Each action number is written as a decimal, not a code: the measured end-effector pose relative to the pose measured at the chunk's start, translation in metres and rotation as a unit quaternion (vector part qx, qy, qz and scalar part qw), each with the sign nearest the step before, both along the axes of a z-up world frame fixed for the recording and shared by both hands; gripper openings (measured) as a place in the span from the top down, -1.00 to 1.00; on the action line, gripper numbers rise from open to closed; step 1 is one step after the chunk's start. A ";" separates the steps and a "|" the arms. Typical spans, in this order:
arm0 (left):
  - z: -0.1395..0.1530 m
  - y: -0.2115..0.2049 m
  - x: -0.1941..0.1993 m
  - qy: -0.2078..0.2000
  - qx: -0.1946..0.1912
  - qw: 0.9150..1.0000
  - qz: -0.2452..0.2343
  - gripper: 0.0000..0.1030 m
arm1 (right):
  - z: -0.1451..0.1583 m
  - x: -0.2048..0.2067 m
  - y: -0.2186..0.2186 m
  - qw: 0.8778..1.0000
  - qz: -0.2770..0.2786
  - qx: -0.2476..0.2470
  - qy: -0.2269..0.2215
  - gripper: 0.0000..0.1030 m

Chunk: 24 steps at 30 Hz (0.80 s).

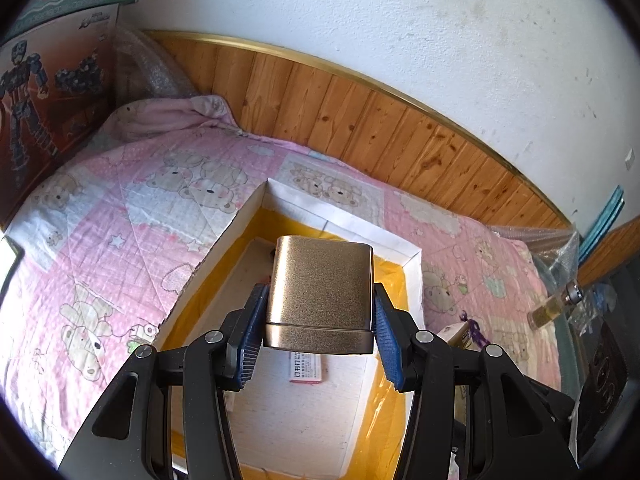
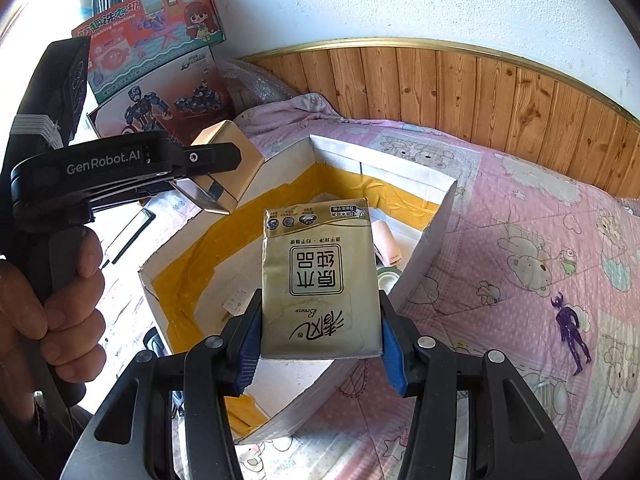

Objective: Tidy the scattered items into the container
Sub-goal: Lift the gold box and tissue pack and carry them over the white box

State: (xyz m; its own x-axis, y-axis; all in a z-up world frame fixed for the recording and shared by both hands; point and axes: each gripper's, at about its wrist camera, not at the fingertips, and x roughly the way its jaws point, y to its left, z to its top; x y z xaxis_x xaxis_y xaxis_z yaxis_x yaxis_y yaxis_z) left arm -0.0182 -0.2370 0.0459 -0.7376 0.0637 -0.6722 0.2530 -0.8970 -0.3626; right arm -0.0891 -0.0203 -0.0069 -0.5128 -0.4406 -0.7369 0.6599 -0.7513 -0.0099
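On the pink quilted bed (image 1: 120, 220) by the wood-panelled wall, the left gripper (image 1: 318, 320) fingers clamp a gold tin (image 1: 320, 292), rigid and slick, by its sides over the open cardboard box (image 1: 236, 228). The right gripper (image 2: 320, 328) fingers squeeze a soft, light tissue pack (image 2: 320, 280) at its lower sides above the box's near edge; a purple figurine (image 2: 572, 332) lies toward the bed's right edge.

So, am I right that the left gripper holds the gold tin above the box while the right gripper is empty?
Not quite: the right gripper is not empty; the right wrist view shows it holding a tissue pack. The left gripper does hold the gold tin above the box.
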 end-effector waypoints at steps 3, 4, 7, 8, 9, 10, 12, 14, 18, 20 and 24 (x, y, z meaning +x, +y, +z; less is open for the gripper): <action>-0.005 -0.004 -0.004 -0.006 0.002 1.000 0.001 0.00 | -0.004 0.001 -0.005 1.000 0.007 0.003 0.000 -0.01; -0.006 -0.005 -0.006 -0.007 0.004 1.000 0.002 0.00 | -0.006 0.001 -0.006 1.000 0.009 0.005 -0.001 -0.01; -0.010 -0.007 -0.012 -0.011 0.005 1.000 0.001 0.00 | -0.010 0.002 -0.011 1.000 0.015 0.009 -0.001 -0.01; -0.011 -0.008 -0.014 -0.013 0.006 1.000 0.000 0.00 | -0.011 0.002 -0.012 1.000 0.017 0.010 -0.002 -0.01; -0.013 -0.009 -0.016 -0.015 0.006 1.000 0.000 0.00 | -0.012 0.001 -0.013 1.000 0.020 0.011 -0.002 -0.01; -0.015 -0.010 -0.017 -0.017 0.006 1.000 0.000 0.00 | -0.014 0.001 -0.014 1.000 0.021 0.012 -0.003 -0.01; -0.018 -0.011 -0.022 -0.023 0.005 1.000 -0.001 0.00 | -0.016 0.001 -0.017 1.000 0.025 0.013 -0.004 -0.01; -0.022 -0.012 -0.025 -0.029 0.002 1.000 -0.001 0.00 | -0.018 0.001 -0.020 0.999 0.029 0.015 -0.005 -0.01; -0.029 -0.012 -0.031 -0.039 -0.006 0.999 -0.004 0.00 | -0.024 0.001 -0.025 0.999 0.039 0.019 -0.008 -0.01; -0.032 -0.013 -0.035 -0.044 -0.011 0.999 -0.004 0.00 | -0.027 0.001 -0.028 0.999 0.042 0.022 -0.010 -0.01; -0.038 -0.014 -0.041 -0.053 -0.019 0.998 -0.005 -0.01 | -0.032 0.001 -0.032 0.998 0.049 0.025 -0.015 -0.01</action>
State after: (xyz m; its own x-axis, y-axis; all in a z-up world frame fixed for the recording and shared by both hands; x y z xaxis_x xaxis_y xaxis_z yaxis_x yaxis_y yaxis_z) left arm -0.0595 -0.2507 0.0074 -0.6611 0.0431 -0.7490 0.2791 -0.9126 -0.2989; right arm -0.0881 -0.0520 -0.0387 -0.4471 -0.4499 -0.7731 0.7306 -0.6823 -0.0255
